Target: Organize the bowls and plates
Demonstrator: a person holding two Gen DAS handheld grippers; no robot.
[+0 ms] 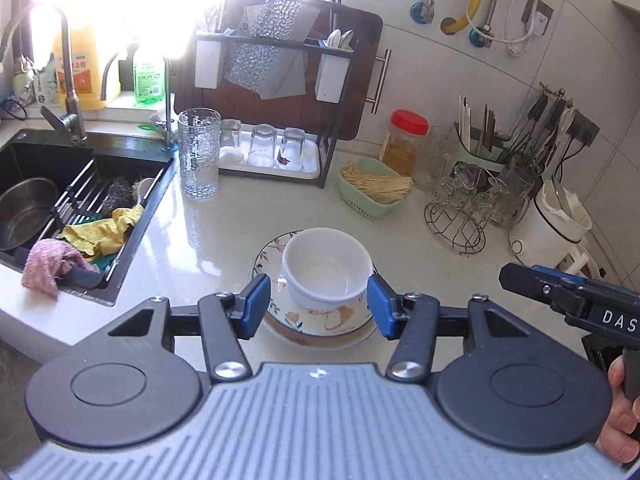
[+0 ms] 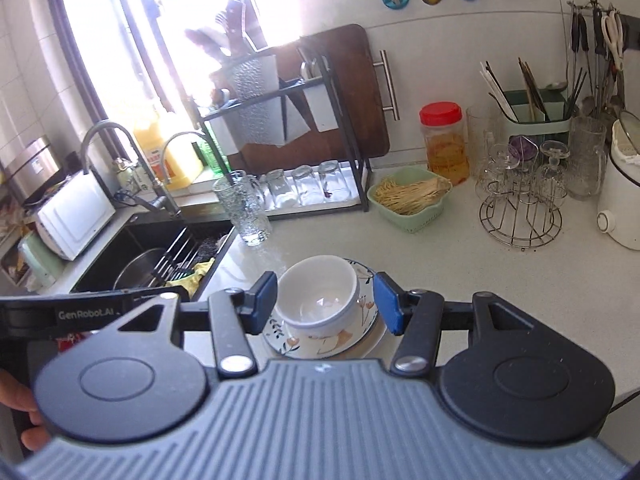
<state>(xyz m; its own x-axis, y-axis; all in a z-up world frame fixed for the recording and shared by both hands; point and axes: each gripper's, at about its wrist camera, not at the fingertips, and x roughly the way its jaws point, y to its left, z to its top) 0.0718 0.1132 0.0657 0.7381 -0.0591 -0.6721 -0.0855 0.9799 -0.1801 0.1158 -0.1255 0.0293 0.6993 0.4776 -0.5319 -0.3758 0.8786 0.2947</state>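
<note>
Sitting at about nine o'clock in the left wrist view, the black sink (image 1: 48, 184) holds a steel pot (image 1: 24, 212) and a yellow cloth (image 1: 104, 232) draped on its drying rails, well apart from the crockery. At eleven o'clock a tall textured glass (image 1: 199, 152) stands on the worktop (image 1: 224, 232) beside a rack of upturned tumblers (image 1: 276, 148).

At the centre, a white bowl (image 1: 326, 268) rests upright on a floral plate (image 1: 316, 320), which seems to lie on a plainer plate beneath; nested this way, largest at the bottom, the pile is stable and already fits a tidy stack. Whether it is finished there or waiting to be carried elsewhere, I cannot tell.

The left gripper (image 1: 318, 304) hovers with its blue pads spread wide on either side of the bowl, released and holding nothing. The right gripper (image 2: 326, 304) frames the same pile in its own view, equally spread and empty, slightly to the stack's right.

At two o'clock sit a green basket of sticks (image 1: 376, 188) and a red-lidded jar (image 1: 404, 144), clear of the stack.
</note>
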